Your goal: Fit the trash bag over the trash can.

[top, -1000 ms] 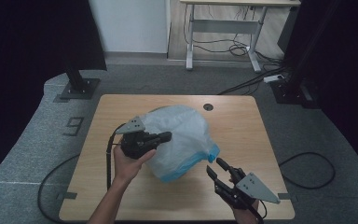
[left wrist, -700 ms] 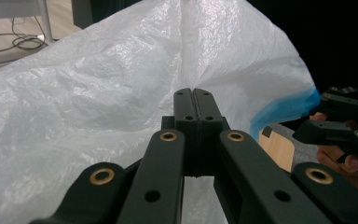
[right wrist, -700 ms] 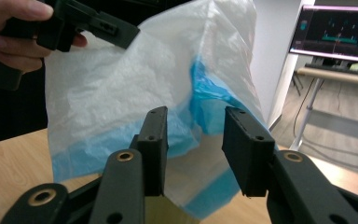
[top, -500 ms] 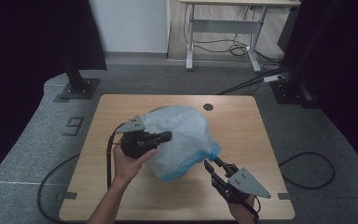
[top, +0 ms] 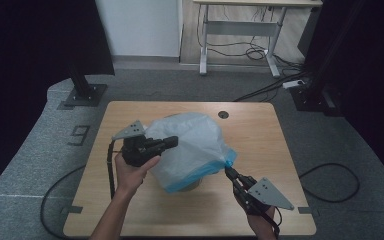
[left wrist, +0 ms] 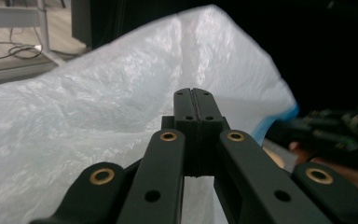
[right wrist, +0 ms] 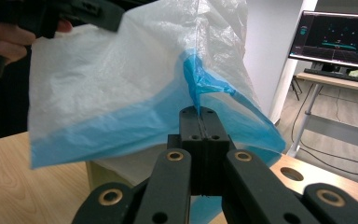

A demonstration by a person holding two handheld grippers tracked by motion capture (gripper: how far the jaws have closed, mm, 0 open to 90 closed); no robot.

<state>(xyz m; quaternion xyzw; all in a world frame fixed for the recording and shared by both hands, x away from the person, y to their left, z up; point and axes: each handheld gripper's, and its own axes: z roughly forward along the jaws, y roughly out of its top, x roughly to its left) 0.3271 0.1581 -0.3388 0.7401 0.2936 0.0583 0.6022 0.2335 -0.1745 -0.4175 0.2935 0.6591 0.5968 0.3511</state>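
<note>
Pinching one translucent white plastic bag with a blue rim (top: 192, 150) at table (top: 280, 150) centre: left gripper (top: 172, 142) clamping at nine o'clock, right gripper (top: 228, 171), jaws just closing, at four o'clock.

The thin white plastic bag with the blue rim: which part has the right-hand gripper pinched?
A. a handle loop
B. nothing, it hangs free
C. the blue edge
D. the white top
C: in the right gripper view the right gripper has its jaws shut on a gathered fold of the blue edge of the thin white plastic bag, with the blue film bunched right at the tips.
</note>
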